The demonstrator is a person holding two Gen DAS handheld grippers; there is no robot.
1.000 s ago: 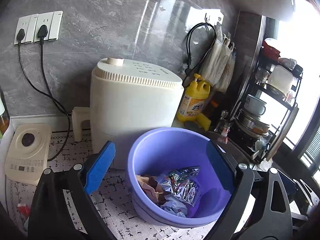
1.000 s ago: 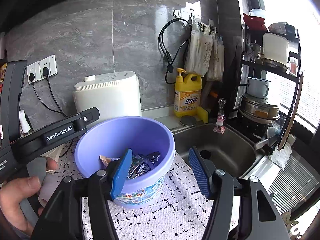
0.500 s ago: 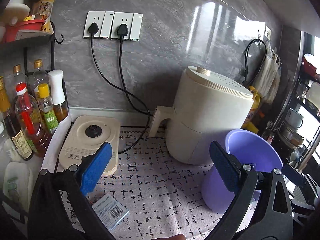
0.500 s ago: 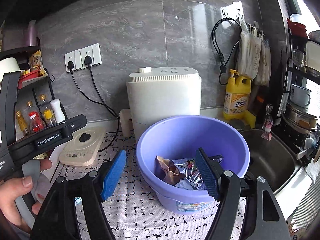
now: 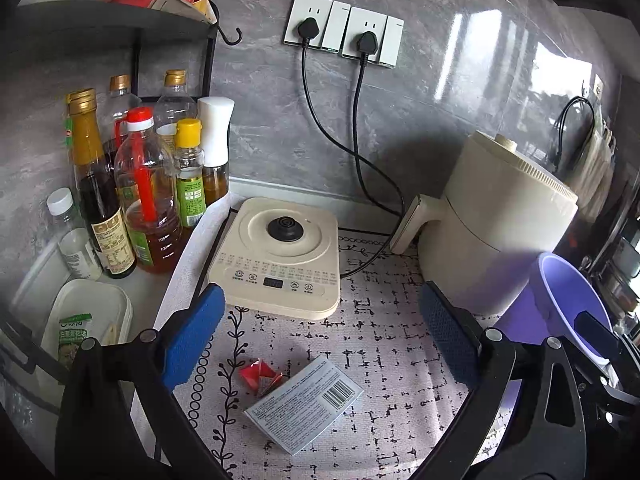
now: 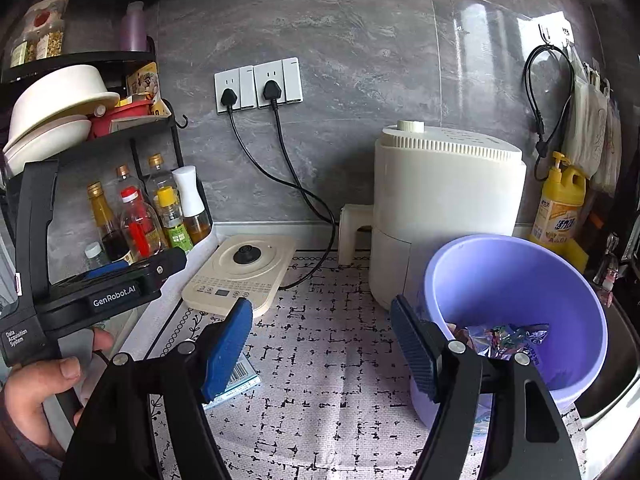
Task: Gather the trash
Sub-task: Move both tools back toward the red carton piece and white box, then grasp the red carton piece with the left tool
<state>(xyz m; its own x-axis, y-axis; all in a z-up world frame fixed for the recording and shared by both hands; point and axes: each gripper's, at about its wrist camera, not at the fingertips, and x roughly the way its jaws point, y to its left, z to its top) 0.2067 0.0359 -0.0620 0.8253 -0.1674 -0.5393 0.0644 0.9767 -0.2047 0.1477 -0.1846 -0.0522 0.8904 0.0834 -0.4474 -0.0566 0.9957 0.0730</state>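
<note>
— Lying flat on the patterned mat (image 5: pixel 360 344) is a pale blue packet (image 5: pixel 302 402) with a barcode, and a small red wrapper (image 5: pixel 260 374) sits touching its upper left corner. Where do the claws stand?

— Both hang above the mat, empty. The left gripper (image 5: pixel 320 338) is spread wide, with the packet and wrapper showing low between its blue pads (image 5: pixel 192 336). The right gripper (image 6: pixel 322 344) has just been opening and is also spread, with nothing between its jaws; a corner of the packet (image 6: pixel 240 378) peeks out beside its left pad.

— And the collected trash?

— Foil wrappers (image 6: pixel 504 338) lie in the purple tub (image 6: pixel 520 280), which stands on the mat just beside the white air fryer (image 6: pixel 444 208), well apart from the packet.

— What else is near?

— A cream kettle base (image 5: pixel 280 256) sits at the mat's far edge, just beyond the wrapper. Bottles (image 5: pixel 140 184) crowd the corner left of it, and two black plugs (image 5: pixel 336 36) sit in the wall sockets. A hand (image 6: pixel 36 392) holds the left gripper's handle.
</note>
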